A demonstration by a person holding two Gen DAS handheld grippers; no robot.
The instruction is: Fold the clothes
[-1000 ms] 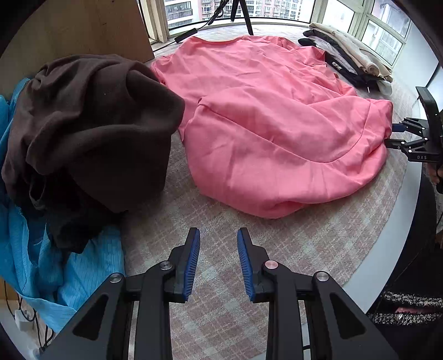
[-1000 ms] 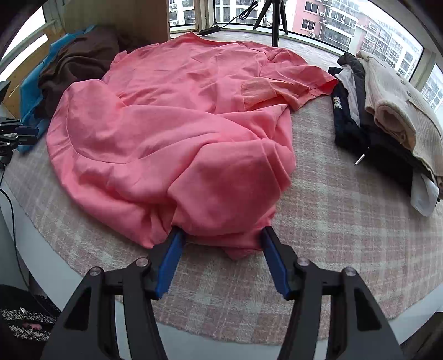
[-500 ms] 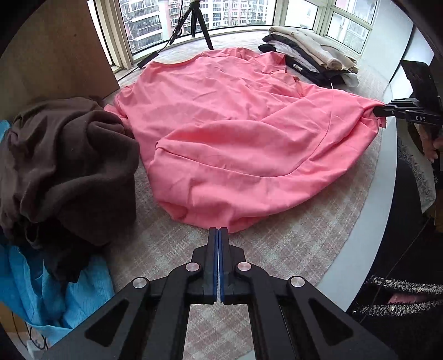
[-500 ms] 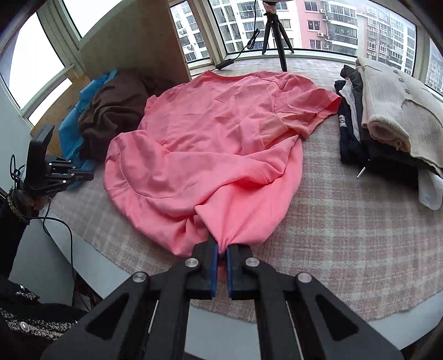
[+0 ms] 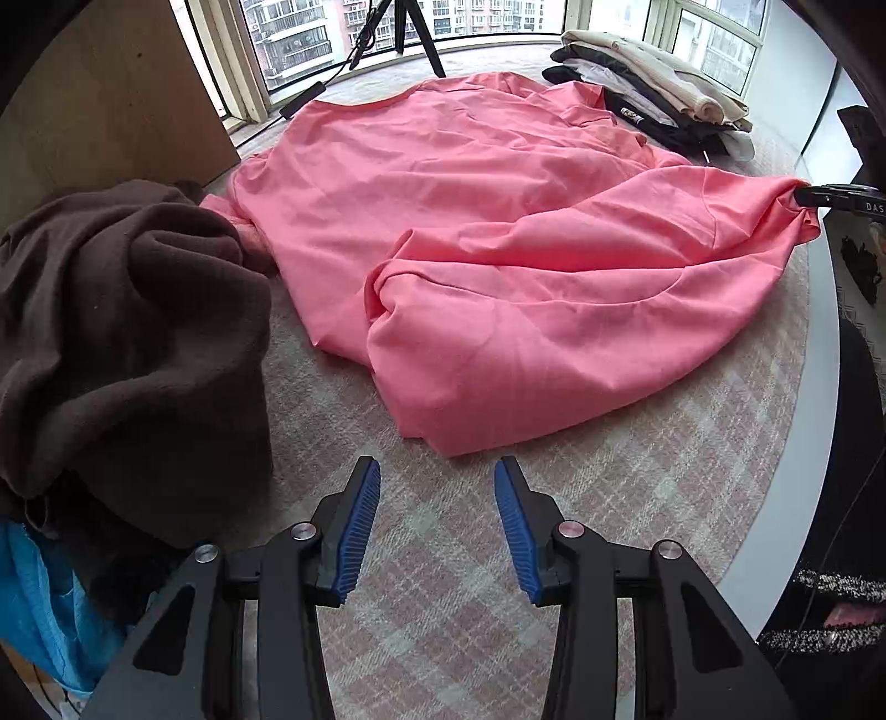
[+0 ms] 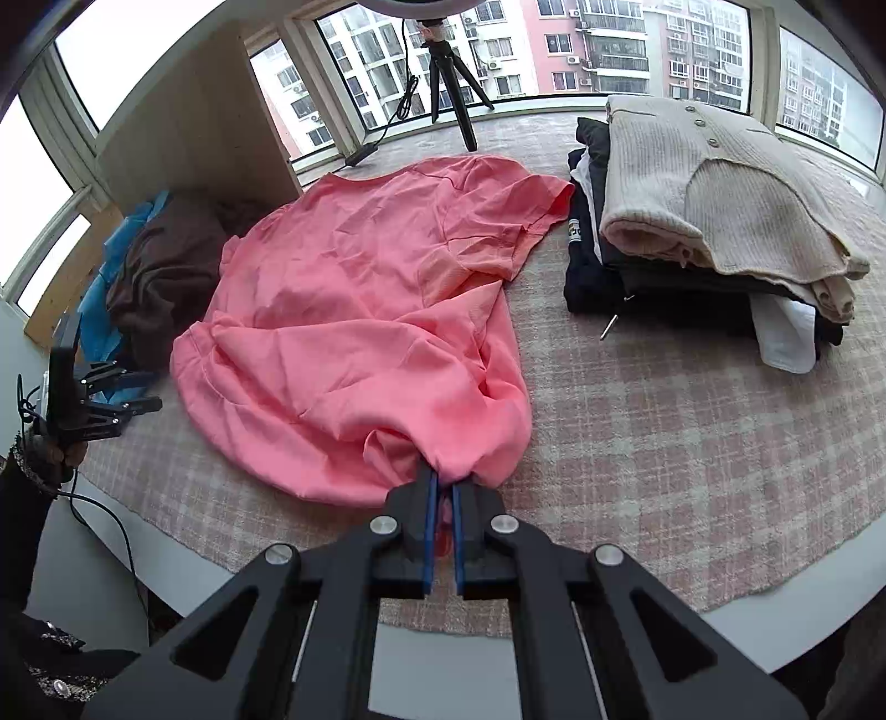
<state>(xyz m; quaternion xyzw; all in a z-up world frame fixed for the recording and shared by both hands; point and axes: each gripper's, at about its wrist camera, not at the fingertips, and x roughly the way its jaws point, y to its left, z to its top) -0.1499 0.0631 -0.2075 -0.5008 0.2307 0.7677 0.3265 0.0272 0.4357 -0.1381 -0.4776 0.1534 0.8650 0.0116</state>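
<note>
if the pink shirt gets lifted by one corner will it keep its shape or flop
Probably flop: the pink shirt drapes in soft wrinkles and bunches where the right gripper pinches its hem. It looks thin, so likely light. It may drag across the plaid cloth.

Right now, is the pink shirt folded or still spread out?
Not folded: the pink shirt lies spread and rumpled on the checked cloth, one hem corner pinched in the right gripper.

Curved windows (image 6: 581, 50) (daylight, apartment blocks outside) behind a wooden panel (image 5: 111, 111).
</note>
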